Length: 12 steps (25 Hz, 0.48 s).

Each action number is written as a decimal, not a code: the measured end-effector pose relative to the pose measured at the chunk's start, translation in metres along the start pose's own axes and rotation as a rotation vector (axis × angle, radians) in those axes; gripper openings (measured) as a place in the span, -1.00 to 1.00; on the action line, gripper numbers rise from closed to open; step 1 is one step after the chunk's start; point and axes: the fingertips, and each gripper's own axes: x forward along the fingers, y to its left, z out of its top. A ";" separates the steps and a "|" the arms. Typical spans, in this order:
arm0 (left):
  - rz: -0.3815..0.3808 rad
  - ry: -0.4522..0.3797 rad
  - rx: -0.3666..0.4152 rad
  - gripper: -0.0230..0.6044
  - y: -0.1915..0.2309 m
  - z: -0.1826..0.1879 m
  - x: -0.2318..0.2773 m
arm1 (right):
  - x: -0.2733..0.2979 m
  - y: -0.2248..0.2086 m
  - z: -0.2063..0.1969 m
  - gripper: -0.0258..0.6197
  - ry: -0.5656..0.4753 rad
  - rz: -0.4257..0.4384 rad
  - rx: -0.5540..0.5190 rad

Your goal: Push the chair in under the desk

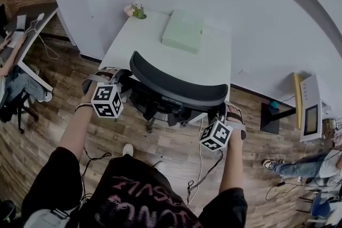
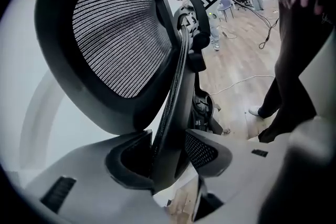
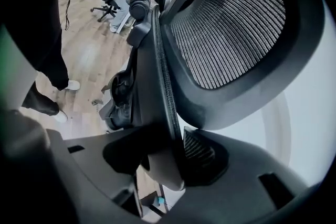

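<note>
The left gripper (image 2: 168, 159) is clamping the thin side edge of the chair (image 1: 176, 87) back, its jaws nearly together on the black rim. The right gripper (image 3: 176, 157) is pinching the opposite edge the same way. The back is a curved hard frame stretched with fine grey mesh. The chair is standing at the near edge of the smooth white desk (image 1: 155, 45), with its seat and base mostly hiding beneath the back.
</note>
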 end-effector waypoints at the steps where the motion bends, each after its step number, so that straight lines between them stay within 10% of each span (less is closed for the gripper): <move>1: -0.002 0.016 -0.004 -0.28 0.000 0.000 0.000 | 0.000 0.000 0.000 -0.27 -0.003 -0.003 -0.002; 12: 0.032 0.079 -0.027 -0.26 -0.002 0.000 -0.001 | -0.005 0.000 -0.001 -0.26 -0.043 -0.026 0.011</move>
